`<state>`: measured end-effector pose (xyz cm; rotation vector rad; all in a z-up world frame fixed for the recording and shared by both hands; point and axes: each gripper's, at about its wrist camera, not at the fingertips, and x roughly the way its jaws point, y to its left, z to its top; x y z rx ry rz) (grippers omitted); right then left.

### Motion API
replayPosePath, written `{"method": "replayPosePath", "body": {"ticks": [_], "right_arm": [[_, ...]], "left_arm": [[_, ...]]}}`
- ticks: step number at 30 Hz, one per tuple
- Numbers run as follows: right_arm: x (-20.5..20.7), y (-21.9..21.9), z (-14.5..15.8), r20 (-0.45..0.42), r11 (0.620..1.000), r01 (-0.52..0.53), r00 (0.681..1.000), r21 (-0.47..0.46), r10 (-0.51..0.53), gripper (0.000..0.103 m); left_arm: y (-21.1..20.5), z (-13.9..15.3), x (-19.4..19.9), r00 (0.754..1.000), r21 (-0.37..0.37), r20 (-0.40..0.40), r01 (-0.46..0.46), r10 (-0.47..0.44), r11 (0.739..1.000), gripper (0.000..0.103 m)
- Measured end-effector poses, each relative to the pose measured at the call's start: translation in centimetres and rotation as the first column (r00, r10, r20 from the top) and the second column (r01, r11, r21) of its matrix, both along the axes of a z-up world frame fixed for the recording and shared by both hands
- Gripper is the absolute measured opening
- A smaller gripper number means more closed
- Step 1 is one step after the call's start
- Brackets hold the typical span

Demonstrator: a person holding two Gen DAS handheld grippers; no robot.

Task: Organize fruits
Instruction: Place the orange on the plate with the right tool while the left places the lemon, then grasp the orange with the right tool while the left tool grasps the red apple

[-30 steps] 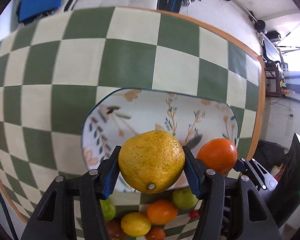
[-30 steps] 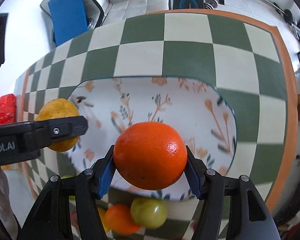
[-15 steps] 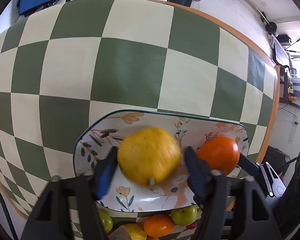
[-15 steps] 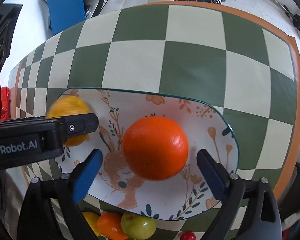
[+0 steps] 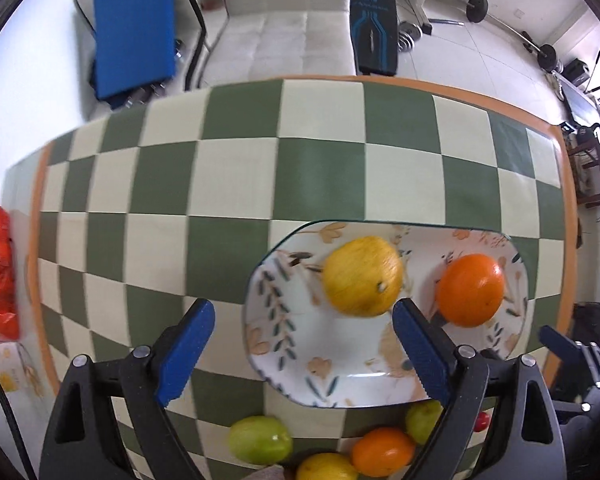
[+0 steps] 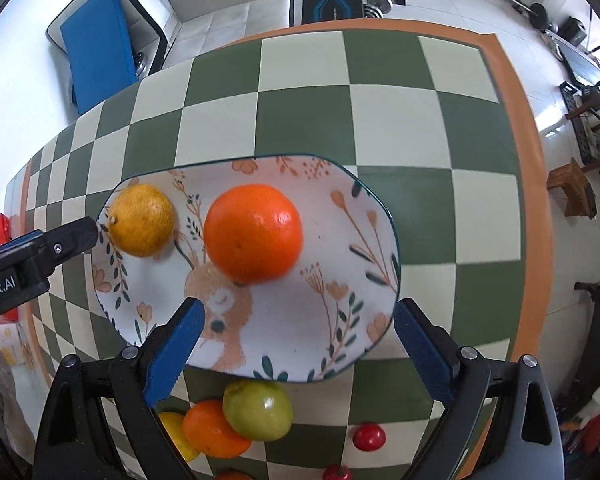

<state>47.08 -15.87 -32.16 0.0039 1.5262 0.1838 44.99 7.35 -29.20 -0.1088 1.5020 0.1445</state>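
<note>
While both grippers hang over the near edge of the checked cloth (image 6: 300, 128), things lie so:
Left gripper (image 5: 304, 344): fingers wide apart, holding nothing
Right gripper (image 6: 296, 340): fingers wide apart, holding nothing
Plate (image 6: 340, 280): flowered, flat on the cloth
Yellow fruit (image 5: 362, 276): on the plate's left part
Orange (image 6: 254, 234): on the plate, just right of the yellow fruit
Loose fruits (image 6: 256, 410): green, orange, yellow and small red, near side of the plate

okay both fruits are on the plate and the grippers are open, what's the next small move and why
Probably draw the right gripper back toward the loose fruit below the plate and line it up over the green apple. The orange and yellow citrus already rest on the plate, both sets of jaws stand open and empty, and the apple lies nearest.
</note>
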Motion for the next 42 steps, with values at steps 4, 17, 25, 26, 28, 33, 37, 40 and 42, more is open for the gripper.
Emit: {"method": "replayPosePath", "body": {"ticks": [4,17,25,26,28,33,37,40,42], "right_arm": [[-2.3,0.4,1.5,0.053,1.0,0.012,0.999,-0.023,-0.011,0.098],[-8.3,2.8,8.3,0.213,0.998,0.017,0.977,-0.068,-0.002,0.098],[-12.8,3.0,13.0,0.306,0.998,0.01,0.952,-0.069,0.011,0.098],[-13.2,3.0,13.4,0.313,0.998,0.012,0.95,-0.069,0.01,0.098],[-14.3,2.7,14.6,0.331,0.998,0.019,0.944,-0.057,0.001,0.098],[-16.6,2.7,16.7,0.373,0.998,0.022,0.928,-0.053,0.0,0.098],[-18.0,2.7,17.0,0.372,0.999,0.025,0.928,-0.026,-0.014,0.098],[-18.6,2.6,16.6,0.358,0.999,0.035,0.933,0.004,-0.034,0.098],[-18.7,2.3,15.6,0.326,0.999,0.04,0.944,0.03,-0.048,0.098]], "left_arm": [[-0.5,1.3,-2.8,0.998,0.044,0.058,-0.004,0.002,0.999,0.091],[-0.5,8.0,-10.7,0.975,0.048,0.222,-0.031,0.02,0.998,0.091],[-1.0,12.2,-14.7,0.952,0.047,0.306,-0.015,0.0,0.999,0.091],[-1.1,12.6,-15.2,0.95,0.047,0.313,-0.014,-0.002,0.999,0.091],[-1.2,13.3,-16.2,0.946,0.047,0.325,-0.014,-0.002,0.999,0.091],[-1.3,14.6,-18.1,0.936,0.042,0.352,-0.014,-0.001,0.999,0.091],[-1.7,15.3,-19.1,0.93,0.038,0.367,-0.009,-0.006,0.999,0.091],[-1.6,15.1,-19.3,0.932,0.032,0.364,-0.014,0.001,0.999,0.091],[-1.4,14.5,-19.2,0.938,0.029,0.348,-0.019,0.008,0.999,0.091]]}}
